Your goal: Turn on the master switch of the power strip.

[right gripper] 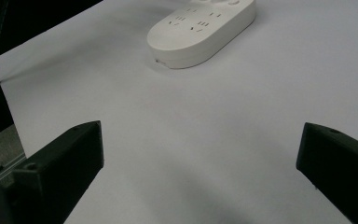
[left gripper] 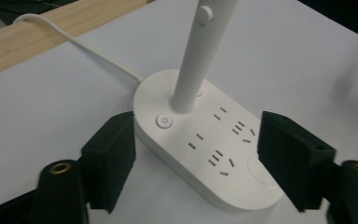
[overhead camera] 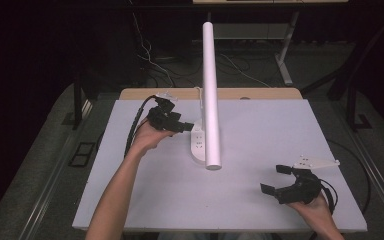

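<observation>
A white desk lamp stands mid-table: an oval base (overhead camera: 198,145) (left gripper: 205,144) (right gripper: 200,32) with socket slots and a round power button (left gripper: 165,121), plus a long white tube arm (overhead camera: 210,95) rising from a stem (left gripper: 193,70). My left gripper (overhead camera: 184,127) (left gripper: 196,163) is open, its jaws either side of the base's near end, not touching it as far as I can tell. My right gripper (overhead camera: 275,179) (right gripper: 200,158) stands open over bare table at the front right, nothing between its jaws.
The white tabletop (overhead camera: 260,130) has a wooden strip (overhead camera: 240,93) along its far edge. The lamp's white cord (left gripper: 84,46) runs from the base over that strip. Cables and desk legs (overhead camera: 283,60) lie on the floor behind.
</observation>
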A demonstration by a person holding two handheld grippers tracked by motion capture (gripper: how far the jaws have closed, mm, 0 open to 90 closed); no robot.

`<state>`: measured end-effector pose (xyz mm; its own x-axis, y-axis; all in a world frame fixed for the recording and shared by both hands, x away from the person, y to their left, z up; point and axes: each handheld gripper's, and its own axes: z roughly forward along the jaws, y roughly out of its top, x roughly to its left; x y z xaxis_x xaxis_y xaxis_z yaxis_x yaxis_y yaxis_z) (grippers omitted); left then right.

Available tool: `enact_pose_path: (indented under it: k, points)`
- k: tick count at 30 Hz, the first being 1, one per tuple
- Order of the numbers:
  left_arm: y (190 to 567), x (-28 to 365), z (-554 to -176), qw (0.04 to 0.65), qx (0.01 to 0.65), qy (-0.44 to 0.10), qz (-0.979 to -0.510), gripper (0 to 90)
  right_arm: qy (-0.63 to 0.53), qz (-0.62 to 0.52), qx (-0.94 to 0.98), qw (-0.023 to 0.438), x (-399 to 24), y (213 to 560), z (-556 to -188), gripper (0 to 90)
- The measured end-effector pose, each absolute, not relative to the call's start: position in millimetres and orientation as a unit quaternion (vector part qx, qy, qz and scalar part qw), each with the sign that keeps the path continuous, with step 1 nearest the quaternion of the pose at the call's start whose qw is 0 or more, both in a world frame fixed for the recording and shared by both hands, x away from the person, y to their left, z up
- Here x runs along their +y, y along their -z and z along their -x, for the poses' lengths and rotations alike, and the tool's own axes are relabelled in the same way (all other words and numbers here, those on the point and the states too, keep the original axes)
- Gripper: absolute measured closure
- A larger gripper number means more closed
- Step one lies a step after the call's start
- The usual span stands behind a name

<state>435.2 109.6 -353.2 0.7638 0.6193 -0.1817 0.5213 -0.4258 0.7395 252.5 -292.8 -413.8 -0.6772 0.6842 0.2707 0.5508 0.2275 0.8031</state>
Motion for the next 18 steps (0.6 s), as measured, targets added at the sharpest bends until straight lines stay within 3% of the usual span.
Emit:
enact_pose_path:
  k: [9,10,11,18]
  points:
    - [363.0,109.3,-444.3,0.407,0.351,-0.065,-0.841,58.4,-0.478,-0.399,0.779,0.068,-294.5,413.8,-252.4,0.1]
    - [364.1,109.1,-445.2,0.405,0.353,-0.066,-0.841,58.4,-0.478,-0.399,0.779,0.068,-294.5,413.8,-252.4,0.1]
    - [365.4,108.3,-445.8,0.408,0.357,-0.063,-0.838,65.6,-0.479,-0.398,0.779,0.069,-294.8,413.9,-252.6,0.1]
    - [373.1,105.3,-453.2,0.412,0.378,-0.054,-0.828,83.7,-0.475,-0.4,0.78,0.07,-294.7,414.0,-252.7,0.1]
